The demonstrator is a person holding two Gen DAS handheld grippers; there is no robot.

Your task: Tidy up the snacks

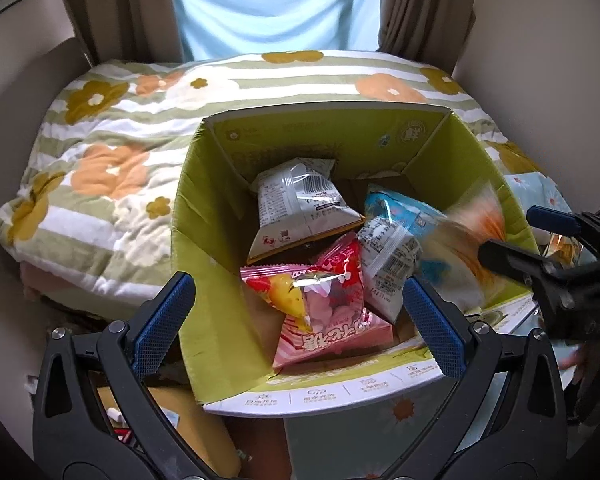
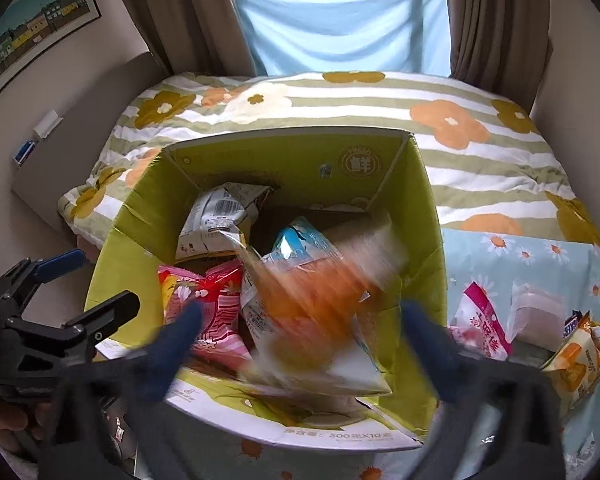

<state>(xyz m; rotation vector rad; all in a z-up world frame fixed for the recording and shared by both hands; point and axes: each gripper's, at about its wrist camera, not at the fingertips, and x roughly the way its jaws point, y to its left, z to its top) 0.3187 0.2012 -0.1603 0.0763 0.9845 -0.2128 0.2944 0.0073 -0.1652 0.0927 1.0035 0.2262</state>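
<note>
A: Where do the snacks stand?

B: Most sit in the green cardboard box (image 1: pixel 204 216) in front of the bed (image 1: pixel 100 152). A white packet (image 1: pixel 296 204) with a barcode leans toward the far wall, a blue-and-white packet (image 1: pixel 396 220) lies to its right, and a pink-and-red candy bag (image 1: pixel 320 304) rests nearest the camera, touching a clear packet with printed labels.

A: And the left gripper?

B: The left gripper (image 1: pixel 300 320) hangs over the box's near left corner, jaws spread wide with nothing between them but the view down onto the pink bag. Its blue pads (image 1: pixel 164 316) touch nothing.

A: The right one?

B: The right gripper (image 2: pixel 300 348) is blurred, yet its jaws stand well apart. An orange-and-white packet (image 2: pixel 312 304) shows as a streak between them, over the box's right half — the pads are not pressing on it. Whether it has landed on the packets below I cannot tell; the smear hides its edges.

A: Anything outside the box?

B: Yes — on the light blue daisy cloth (image 2: pixel 540 252) to the right of the box lie a pink-and-white bag (image 2: pixel 484 320), a pale wrapped packet (image 2: pixel 536 312) beside it, and an orange-and-yellow packet (image 2: pixel 576 364) nearest the edge of the view.

A: Can you see the person?

B: Only fingers (image 2: pixel 8 416) low on the left of the right wrist view, behind the left gripper's dark frame.
</note>
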